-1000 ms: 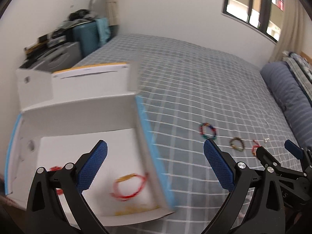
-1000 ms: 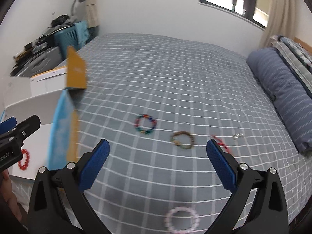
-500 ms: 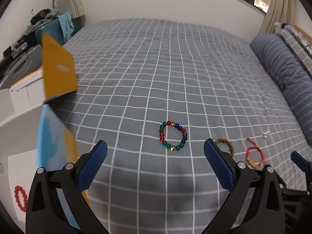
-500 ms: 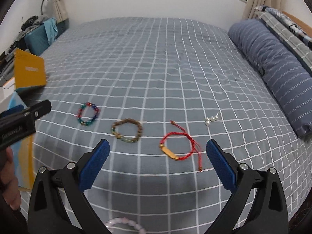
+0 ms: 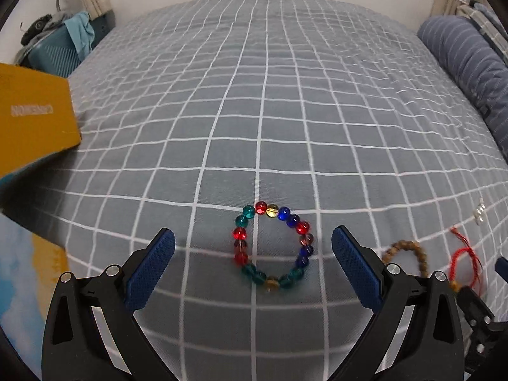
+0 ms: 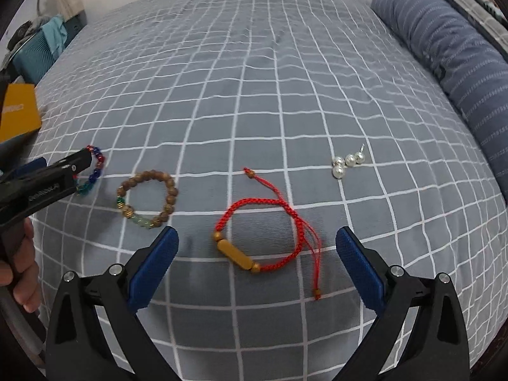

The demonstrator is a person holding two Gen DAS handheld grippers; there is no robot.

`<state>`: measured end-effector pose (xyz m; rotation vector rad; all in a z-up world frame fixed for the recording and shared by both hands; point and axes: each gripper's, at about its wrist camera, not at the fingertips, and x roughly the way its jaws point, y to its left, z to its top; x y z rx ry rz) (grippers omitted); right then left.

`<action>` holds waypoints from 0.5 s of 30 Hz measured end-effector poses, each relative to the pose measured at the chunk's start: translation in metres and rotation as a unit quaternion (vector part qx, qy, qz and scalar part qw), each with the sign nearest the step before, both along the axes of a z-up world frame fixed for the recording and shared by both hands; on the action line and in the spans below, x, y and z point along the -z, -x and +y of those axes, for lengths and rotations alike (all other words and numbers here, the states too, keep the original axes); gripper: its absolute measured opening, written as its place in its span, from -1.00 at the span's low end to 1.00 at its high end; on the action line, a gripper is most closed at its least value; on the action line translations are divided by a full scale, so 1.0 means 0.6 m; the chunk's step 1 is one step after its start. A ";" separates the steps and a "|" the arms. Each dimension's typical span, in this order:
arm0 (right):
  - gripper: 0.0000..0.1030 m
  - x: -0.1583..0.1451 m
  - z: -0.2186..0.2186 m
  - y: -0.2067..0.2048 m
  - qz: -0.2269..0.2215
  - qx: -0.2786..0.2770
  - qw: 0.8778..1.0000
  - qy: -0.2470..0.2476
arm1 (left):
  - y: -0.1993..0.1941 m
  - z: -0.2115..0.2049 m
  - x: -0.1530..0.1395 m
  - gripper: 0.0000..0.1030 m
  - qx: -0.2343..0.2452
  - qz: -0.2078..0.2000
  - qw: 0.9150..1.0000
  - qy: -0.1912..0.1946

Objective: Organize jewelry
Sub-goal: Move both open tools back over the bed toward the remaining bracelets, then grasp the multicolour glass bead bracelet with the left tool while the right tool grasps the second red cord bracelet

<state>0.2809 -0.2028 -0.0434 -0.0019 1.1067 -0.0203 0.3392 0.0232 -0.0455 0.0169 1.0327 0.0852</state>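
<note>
over the last second the left gripper [image 5: 253, 255] swings away from the white box, which drops out of its view apart from the yellow flap [image 5: 35, 117] at the left edge, and comes in over the multicoloured glass-bead bracelet [image 5: 273, 247], which now lies between its wide-apart blue pads [image 5: 149, 270]. the right gripper [image 6: 257, 265] shifts rightward and closer to the grey checked bedspread [image 6: 254, 79], so the red cord bracelet [image 6: 263, 238] with the gold bar now sits between its spread fingers. the brown wooden-bead bracelet [image 6: 147, 198] moves to the left of that view, the pearl earrings [image 6: 347, 162] grow plain, and the pale pink bracelet slips out of sight.
</note>
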 end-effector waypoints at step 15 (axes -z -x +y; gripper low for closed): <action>0.64 0.033 -0.023 -0.022 0.034 0.007 0.999 -0.028 | -0.022 -0.009 0.039 0.84 0.005 0.004 1.000 -0.002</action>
